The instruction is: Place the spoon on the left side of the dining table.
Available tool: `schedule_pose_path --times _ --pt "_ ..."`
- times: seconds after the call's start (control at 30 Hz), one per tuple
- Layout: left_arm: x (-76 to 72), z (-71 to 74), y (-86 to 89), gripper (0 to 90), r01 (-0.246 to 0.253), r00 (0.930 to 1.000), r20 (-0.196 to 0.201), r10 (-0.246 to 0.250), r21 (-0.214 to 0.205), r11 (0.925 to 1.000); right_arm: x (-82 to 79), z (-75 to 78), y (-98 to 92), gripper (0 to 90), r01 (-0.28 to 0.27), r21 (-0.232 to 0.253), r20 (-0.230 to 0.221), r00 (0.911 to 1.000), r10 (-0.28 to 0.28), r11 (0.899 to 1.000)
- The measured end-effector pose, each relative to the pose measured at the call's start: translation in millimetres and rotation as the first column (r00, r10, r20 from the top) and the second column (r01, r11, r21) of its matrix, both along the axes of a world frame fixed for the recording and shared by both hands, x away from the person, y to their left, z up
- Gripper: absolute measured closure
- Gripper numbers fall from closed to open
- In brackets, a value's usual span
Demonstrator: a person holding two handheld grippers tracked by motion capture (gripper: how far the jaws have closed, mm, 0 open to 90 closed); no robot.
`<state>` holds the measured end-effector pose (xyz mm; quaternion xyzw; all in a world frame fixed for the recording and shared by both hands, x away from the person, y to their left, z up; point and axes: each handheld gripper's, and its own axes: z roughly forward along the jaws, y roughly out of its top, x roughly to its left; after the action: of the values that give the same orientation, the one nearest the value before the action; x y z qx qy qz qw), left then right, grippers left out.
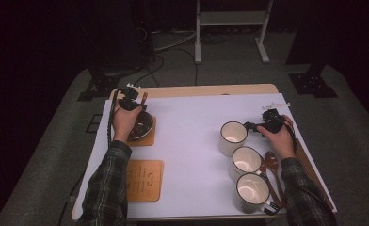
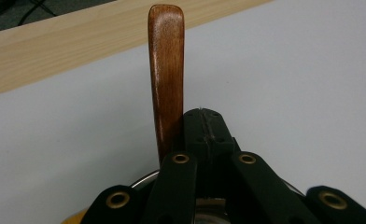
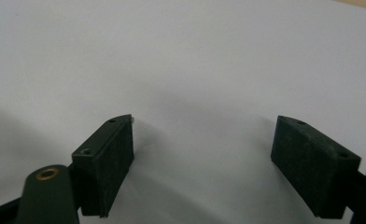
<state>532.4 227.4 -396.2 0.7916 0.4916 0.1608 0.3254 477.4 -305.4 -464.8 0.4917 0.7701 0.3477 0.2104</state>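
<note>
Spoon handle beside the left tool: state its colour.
Reddish-brown polished wood, clearest in the left gripper view, where the spoon handle rises beside the shut left tool.

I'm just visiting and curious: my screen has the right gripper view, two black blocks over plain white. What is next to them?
Observer: In the high view, the right gripper points at a white mug, the farthest in a row of three.
Operator: Anything else on that side?
Observer: Two wooden spoons lie to the right of that row.
Operator: And the other hand?
Observer: The left gripper, jaws shut, is over a dark bowl on a wooden coaster, with a wooden handle standing up beside its jaws.
</note>
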Motion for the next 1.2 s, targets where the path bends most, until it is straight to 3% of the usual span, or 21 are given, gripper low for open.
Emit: schedule_pose_path --times 0.33,0.6,0.73,0.87,1.2 --pt "-0.6 0.8 14.7 90.0 -0.049 0.9988 0.002 0.049 -0.009 0.9988 0.0 0.0 0.0 19.4 0.000 -0.001 0.000 1.0000 0.000 1.000" --pt "-2.7 1.4 17.5 90.0 -0.047 0.9988 0.009 0.048 -0.025 0.9986 0.0 -0.1 0.0 19.4 0.000 -0.001 0.001 1.0000 0.000 1.000" --pt "-3.6 3.4 13.9 90.0 -0.029 0.9995 0.013 0.029 -0.032 0.9991 -0.1 -0.1 0.0 19.4 0.000 -0.001 0.001 1.0000 0.000 1.000" --pt "-5.7 5.8 8.1 89.9 0.001 0.9999 0.013 0.000 -0.065 0.9979 -0.1 -0.1 0.1 19.4 0.000 -0.001 0.001 1.0000 0.000 1.000" --pt "-13.1 10.7 -8.9 78.2 0.080 0.9968 0.003 -0.080 -0.054 0.9953 -0.1 0.0 0.1 19.4 0.000 -0.001 0.001 1.0000 0.000 1.000"
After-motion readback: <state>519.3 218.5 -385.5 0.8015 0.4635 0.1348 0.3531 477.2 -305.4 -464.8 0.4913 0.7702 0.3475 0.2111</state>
